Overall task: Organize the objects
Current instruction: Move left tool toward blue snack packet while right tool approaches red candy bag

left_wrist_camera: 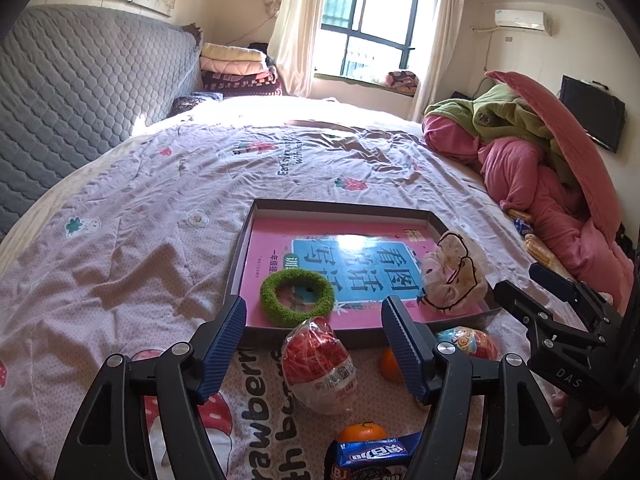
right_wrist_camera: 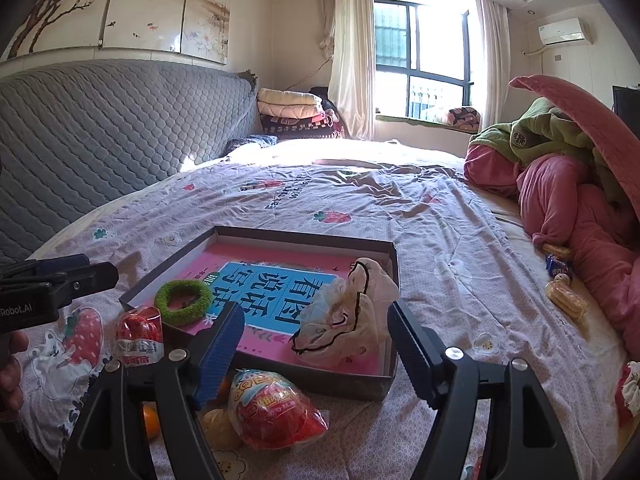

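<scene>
A shallow dark cardboard tray (left_wrist_camera: 256, 216) (right_wrist_camera: 394, 264) lies on the bed with a pink book (left_wrist_camera: 280, 236) (right_wrist_camera: 224, 258), a green fuzzy ring (left_wrist_camera: 297, 296) (right_wrist_camera: 183, 301) and a crumpled cloth (left_wrist_camera: 454, 276) (right_wrist_camera: 348, 312) in it. In front of the tray lie a red wrapped egg-shaped snack (left_wrist_camera: 316, 364) (right_wrist_camera: 138, 336), a colourful wrapped snack (left_wrist_camera: 468, 342) (right_wrist_camera: 276, 412), oranges (left_wrist_camera: 362, 432) (right_wrist_camera: 150, 420) and a blue biscuit pack (left_wrist_camera: 372, 454). My left gripper (left_wrist_camera: 314, 336) is open above the red snack. My right gripper (right_wrist_camera: 316, 344) is open over the colourful snack.
A pile of pink and green blankets (left_wrist_camera: 532, 152) (right_wrist_camera: 568, 184) fills the bed's right side, with small snack packs (right_wrist_camera: 566, 296) beside it. A grey quilted headboard (left_wrist_camera: 80, 92) (right_wrist_camera: 100, 128) stands to the left. Folded quilts (left_wrist_camera: 236, 66) sit near the window.
</scene>
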`<state>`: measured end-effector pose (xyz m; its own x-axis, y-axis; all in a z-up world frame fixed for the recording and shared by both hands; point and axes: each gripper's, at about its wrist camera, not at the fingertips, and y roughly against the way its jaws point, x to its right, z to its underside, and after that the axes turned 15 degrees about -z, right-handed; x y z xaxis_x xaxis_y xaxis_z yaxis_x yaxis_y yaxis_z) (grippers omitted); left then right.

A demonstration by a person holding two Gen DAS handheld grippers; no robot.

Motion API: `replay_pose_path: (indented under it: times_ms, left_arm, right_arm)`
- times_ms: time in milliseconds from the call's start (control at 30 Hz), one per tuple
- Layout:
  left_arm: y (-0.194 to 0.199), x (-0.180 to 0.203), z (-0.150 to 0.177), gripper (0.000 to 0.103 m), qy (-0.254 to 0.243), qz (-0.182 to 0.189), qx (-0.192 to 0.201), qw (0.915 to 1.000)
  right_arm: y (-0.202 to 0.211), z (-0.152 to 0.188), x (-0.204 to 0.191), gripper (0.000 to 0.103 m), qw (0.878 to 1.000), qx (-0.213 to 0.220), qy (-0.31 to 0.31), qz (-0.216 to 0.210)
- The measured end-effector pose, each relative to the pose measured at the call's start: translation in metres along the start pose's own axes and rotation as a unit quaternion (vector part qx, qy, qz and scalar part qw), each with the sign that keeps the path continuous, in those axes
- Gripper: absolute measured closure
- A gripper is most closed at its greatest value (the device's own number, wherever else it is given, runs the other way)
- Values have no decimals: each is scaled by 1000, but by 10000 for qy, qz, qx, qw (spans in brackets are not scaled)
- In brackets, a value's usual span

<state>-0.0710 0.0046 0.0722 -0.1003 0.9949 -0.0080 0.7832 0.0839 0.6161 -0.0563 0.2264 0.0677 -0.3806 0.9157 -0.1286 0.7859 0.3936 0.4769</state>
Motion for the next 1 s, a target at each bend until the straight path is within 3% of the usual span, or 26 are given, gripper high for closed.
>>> replay_pose_path:
  times_ms: [1000]
  left_arm:
    - [37, -2, 38, 31, -195, 67, -148, 9997]
  right_arm:
    - [36, 22, -22, 29, 9999, 22, 89, 44]
